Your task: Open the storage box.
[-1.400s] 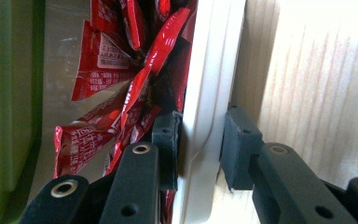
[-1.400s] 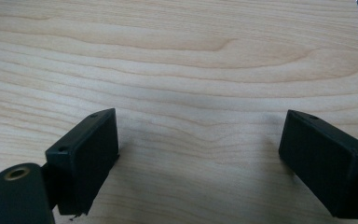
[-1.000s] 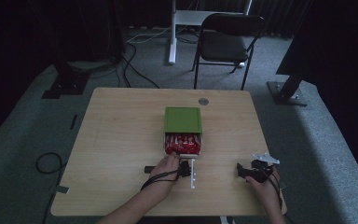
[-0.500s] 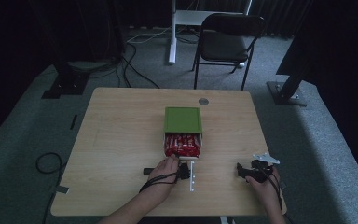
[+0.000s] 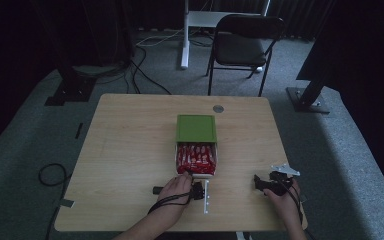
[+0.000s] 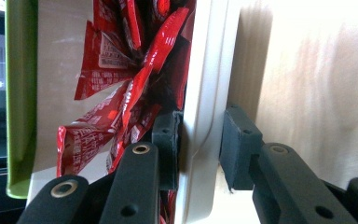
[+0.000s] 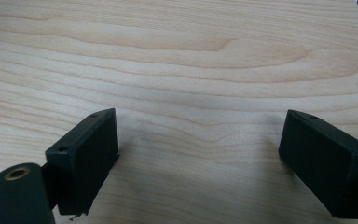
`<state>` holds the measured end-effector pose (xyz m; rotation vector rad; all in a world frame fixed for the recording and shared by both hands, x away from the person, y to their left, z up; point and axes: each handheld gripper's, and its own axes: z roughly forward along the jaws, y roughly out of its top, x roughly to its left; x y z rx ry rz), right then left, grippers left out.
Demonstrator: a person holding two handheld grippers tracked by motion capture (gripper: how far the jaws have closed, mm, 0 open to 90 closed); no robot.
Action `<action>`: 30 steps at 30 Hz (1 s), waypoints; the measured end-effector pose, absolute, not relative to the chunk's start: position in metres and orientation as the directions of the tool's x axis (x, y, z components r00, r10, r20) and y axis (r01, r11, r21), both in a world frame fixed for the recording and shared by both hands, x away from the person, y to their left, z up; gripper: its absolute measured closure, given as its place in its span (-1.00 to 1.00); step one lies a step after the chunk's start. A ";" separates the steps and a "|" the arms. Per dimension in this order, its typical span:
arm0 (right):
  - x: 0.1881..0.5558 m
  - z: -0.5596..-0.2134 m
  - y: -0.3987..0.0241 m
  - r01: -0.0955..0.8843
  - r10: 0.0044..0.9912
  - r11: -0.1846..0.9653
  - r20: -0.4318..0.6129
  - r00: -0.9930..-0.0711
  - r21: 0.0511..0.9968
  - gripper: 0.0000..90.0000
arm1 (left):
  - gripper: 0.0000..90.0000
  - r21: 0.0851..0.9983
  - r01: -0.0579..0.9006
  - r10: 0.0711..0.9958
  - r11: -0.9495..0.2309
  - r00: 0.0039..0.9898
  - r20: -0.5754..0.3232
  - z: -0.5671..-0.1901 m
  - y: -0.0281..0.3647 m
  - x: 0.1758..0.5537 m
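Two hand-held grippers: left hand-held gripper (image 6: 200,149) pinching near wall of white plastic drawer (image 6: 205,93), centre of frame, packed with red foil sachets (image 6: 130,84) under green box top (image 5: 196,128). Wall stiff, smooth, likely slippery; grip rim. Right hand-held gripper (image 7: 198,158) spread over pale wooden surface (image 7: 177,56), lower right.

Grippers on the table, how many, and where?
2. The left gripper is at the near end of the white box, jaws clamped on its wall. The right gripper rests on the bare table near the right edge, jaws open.
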<state>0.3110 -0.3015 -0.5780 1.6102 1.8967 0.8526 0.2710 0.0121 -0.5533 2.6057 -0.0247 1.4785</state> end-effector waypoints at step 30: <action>0.311 -0.578 -0.301 0.668 0.985 0.102 0.019 -0.170 0.737 -0.75 | 0.57 0.152 -0.104 0.065 -0.983 0.579 0.813 -0.553 0.016 0.239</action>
